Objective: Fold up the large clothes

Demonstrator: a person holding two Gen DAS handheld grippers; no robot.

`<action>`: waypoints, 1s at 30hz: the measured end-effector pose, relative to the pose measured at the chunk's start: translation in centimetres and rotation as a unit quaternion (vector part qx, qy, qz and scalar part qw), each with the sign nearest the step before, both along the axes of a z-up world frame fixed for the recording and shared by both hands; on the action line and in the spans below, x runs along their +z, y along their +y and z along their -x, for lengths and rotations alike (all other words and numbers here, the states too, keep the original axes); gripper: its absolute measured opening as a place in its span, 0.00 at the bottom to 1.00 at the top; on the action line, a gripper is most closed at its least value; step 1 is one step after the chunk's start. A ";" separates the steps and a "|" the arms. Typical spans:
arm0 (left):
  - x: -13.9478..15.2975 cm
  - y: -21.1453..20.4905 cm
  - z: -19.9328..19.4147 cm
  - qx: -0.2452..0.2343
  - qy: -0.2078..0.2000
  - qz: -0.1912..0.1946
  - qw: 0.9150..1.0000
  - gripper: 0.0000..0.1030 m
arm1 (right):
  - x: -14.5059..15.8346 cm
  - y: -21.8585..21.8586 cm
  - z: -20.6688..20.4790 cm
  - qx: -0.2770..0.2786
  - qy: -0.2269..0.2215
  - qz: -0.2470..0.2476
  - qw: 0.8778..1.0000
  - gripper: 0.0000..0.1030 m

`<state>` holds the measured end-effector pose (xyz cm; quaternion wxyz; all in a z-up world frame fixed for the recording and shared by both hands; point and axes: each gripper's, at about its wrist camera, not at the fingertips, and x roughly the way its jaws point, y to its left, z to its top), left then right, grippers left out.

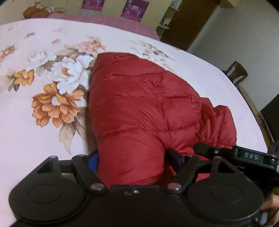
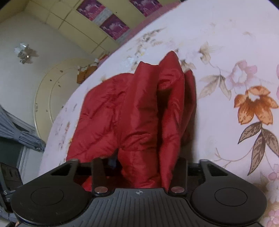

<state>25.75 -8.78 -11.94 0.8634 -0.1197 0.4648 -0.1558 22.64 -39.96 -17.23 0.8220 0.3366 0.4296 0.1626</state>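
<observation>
Now both the left gripper (image 1: 130,160) and right gripper (image 2: 139,164) seem clamped on the puffy red quilted jacket (image 1: 139,104), so lift both ends evenly and fold it flat on the flowery pink bed (image 1: 43,131).

Dim, warm indoor light; soft focus, slight motion blur, strong fisheye bending at the edges.

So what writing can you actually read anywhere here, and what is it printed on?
"DAS": white letters on the black body of the right gripper, seen from the left wrist camera.
"S": a lone white letter on a black device at the left edge of the right wrist view; the rest is cut off.
The purple posters on the cupboards: too blurred to read.
</observation>
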 end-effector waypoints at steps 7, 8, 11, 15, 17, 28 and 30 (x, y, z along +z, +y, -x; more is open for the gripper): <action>2.3 0.1 1.4 0.004 -0.024 -0.013 1.000 0.65 | 1.3 -0.3 1.2 0.002 -0.019 -0.023 1.000 0.34; 2.7 0.4 1.6 0.006 -0.026 -0.013 1.000 0.65 | 1.5 -0.1 1.3 0.003 -0.021 -0.027 0.999 0.34; 4.1 1.7 2.0 0.016 -0.034 -0.017 0.999 0.65 | 2.7 1.8 0.8 0.009 -0.028 -0.037 0.999 0.34; 5.7 4.4 2.2 0.027 -0.048 -0.023 0.998 0.65 | 4.0 4.8 0.1 0.020 -0.041 -0.045 0.998 0.34; 6.4 6.3 2.2 0.034 -0.058 -0.024 0.997 0.65 | 4.5 6.7 -0.4 0.027 -0.047 -0.048 0.997 0.34; 7.5 23.1 -1.4 0.048 -0.075 -0.011 0.996 0.65 | 6.4 23.8 -4.0 0.031 -0.066 -0.043 0.996 0.34; 7.5 26.9 -2.7 0.047 -0.074 -0.012 0.996 0.65 | 6.6 27.7 -4.8 0.032 -0.065 -0.038 0.997 0.34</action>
